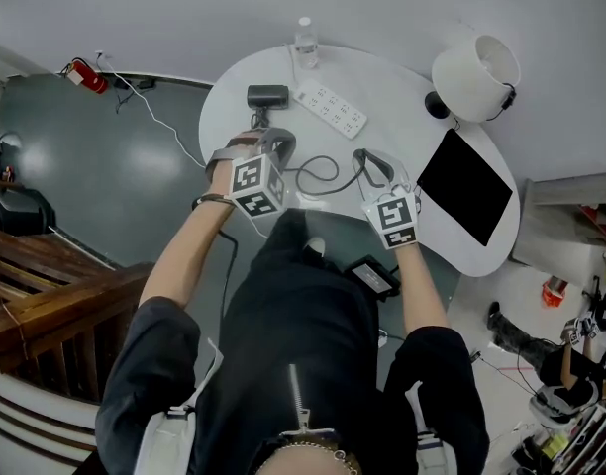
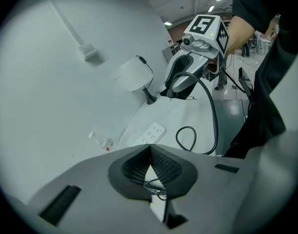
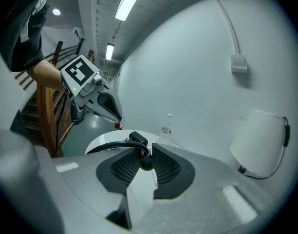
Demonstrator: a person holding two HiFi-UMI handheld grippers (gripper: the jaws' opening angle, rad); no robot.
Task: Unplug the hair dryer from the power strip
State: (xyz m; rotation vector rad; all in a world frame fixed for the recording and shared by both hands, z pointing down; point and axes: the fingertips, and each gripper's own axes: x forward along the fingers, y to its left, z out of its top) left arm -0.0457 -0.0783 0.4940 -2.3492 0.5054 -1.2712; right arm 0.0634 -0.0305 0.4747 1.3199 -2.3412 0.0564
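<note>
Right gripper (image 3: 145, 156) clamping black cord (image 3: 110, 144), power strip (image 1: 330, 109) lying beyond

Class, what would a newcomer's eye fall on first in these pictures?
The white lampshade stands out at the far right of the rounded white table, beside a flat black rectangular panel. Nearer, the right gripper pinches a looping black cable, with the white power strip lying beyond.

Cool, even light from ceiling strip lights (image 3: 132, 1) leaves only faint, soft shadows on the white desk (image 1: 229, 102). Both gripper views bulge like a fisheye, with dark rounded corners and a blurred grey foreground.
</note>
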